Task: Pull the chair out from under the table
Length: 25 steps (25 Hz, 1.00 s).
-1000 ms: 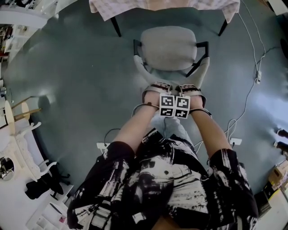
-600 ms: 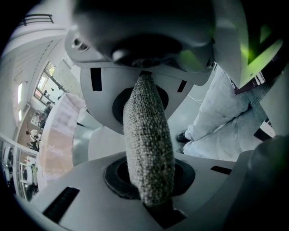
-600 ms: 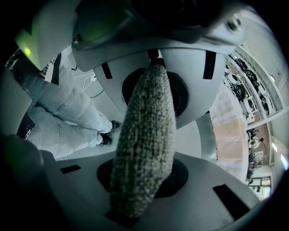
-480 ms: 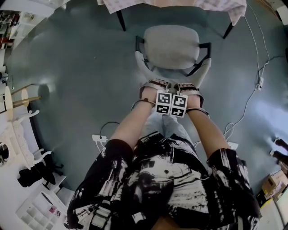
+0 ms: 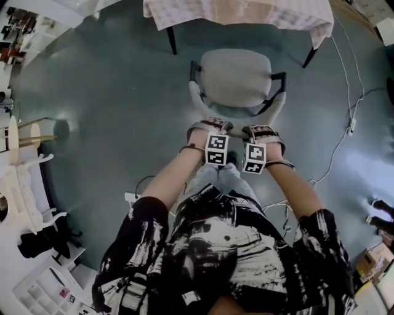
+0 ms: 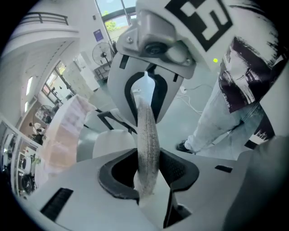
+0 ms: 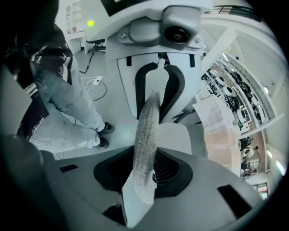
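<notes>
- So, head view: the chair (image 5: 237, 77) stands on the grey floor (image 5: 111, 92) just in front of the table (image 5: 172, 40). Its seat is clear of the checked cloth (image 5: 246, 12) and its backrest (image 5: 198, 98) is toward the person. The left gripper (image 5: 213, 127) and right gripper (image 5: 257, 130) sit side by side at the backrest's top edge, both pointing steeply down. A white cable (image 5: 345, 86) trails across the floor on the right.
- Left gripper view: the jaws have just been opening and stand a bit apart, with the fuzzy rim of the backrest running up between them. There's a dark gap on the rim's left side, so nothing is pinched. The right gripper shows further along the rim. The seat and cloth are off to the left, and the person's jeans (image 6: 216, 122) are on the right.
- Right gripper view: same deal. The jaws have just been opening and are slightly spread, with the backrest rim between them and a gap on its left. The left gripper sits further along the rim.
</notes>
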### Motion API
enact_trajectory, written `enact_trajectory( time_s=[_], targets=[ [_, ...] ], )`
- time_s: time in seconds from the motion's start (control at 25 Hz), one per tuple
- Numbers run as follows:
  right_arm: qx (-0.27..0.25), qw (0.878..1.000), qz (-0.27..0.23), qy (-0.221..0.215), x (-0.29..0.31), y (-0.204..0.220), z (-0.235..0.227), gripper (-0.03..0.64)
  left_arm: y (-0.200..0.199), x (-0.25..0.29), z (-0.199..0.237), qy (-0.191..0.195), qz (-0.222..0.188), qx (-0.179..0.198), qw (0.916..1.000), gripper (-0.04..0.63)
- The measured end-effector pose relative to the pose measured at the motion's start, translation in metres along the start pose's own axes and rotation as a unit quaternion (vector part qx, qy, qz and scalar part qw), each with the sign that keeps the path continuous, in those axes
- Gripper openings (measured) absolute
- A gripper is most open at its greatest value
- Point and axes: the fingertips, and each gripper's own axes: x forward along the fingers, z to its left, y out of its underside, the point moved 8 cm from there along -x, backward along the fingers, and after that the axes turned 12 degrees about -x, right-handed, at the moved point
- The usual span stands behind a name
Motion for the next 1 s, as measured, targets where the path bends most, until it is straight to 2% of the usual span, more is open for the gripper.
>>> enact_trajectory(
  time_s=[0.08, 0.16, 0.28, 0.36, 0.4, 0.48, 0.56, 0.64, 0.68, 0.76, 0.8, 0.88, 1.0],
  targets=[
    [0.008, 1.0, -0.014, 0.013, -0.031, 0.001, -0.003, 0.12, 0.003, -0.033, -0.001, -0.007, -0.025, -0.015, 0.9995, 0.124],
    [0.029, 0.998, -0.027, 0.041, -0.067, 0.003, -0.009, 0.104, 0.005, -0.07, 0.001, -0.016, -0.057, -0.046, 0.9972, 0.117],
    [0.091, 0.989, -0.054, 0.104, -0.125, 0.002, -0.03, 0.094, 0.001, -0.132, 0.017, -0.056, -0.123, -0.102, 0.9855, 0.106],
    [0.141, 0.975, -0.075, 0.152, -0.163, 0.0, -0.049, 0.089, -0.006, -0.174, 0.032, -0.082, -0.181, -0.155, 0.9677, 0.104],
    [0.164, 0.966, -0.087, 0.178, -0.181, -0.001, -0.06, 0.087, -0.01, -0.195, 0.041, -0.095, -0.213, -0.183, 0.9551, 0.101],
    [0.202, 0.945, -0.115, 0.229, -0.216, -0.005, -0.084, 0.081, -0.02, -0.234, 0.06, -0.118, -0.279, -0.229, 0.9249, 0.097],
    [0.237, 0.918, -0.154, 0.277, -0.251, -0.01, -0.107, 0.077, -0.032, -0.273, 0.078, -0.142, -0.343, -0.256, 0.8924, 0.089],
    [0.274, 0.881, -0.212, 0.321, -0.288, -0.013, -0.129, 0.069, -0.046, -0.312, 0.091, -0.162, -0.404, -0.27, 0.8592, 0.081],
    [0.298, 0.856, -0.251, 0.34, -0.308, -0.015, -0.14, 0.062, -0.053, -0.332, 0.097, -0.172, -0.43, -0.273, 0.8435, 0.074],
    [0.343, 0.798, -0.328, 0.371, -0.349, -0.016, -0.159, 0.048, -0.066, -0.37, 0.106, -0.193, -0.472, -0.269, 0.8172, 0.063],
    [0.357, 0.774, -0.356, 0.382, -0.368, -0.016, -0.167, 0.043, -0.072, -0.388, 0.11, -0.203, -0.49, -0.263, 0.806, 0.055],
    [0.36, 0.742, -0.392, 0.408, -0.404, -0.018, -0.181, 0.031, -0.083, -0.419, 0.116, -0.223, -0.518, -0.253, 0.7859, 0.038],
    [0.337, 0.716, -0.412, 0.452, -0.448, -0.025, -0.196, 0.005, -0.094, -0.457, 0.122, -0.255, -0.54, -0.239, 0.7654, 0.015]
  ],
)
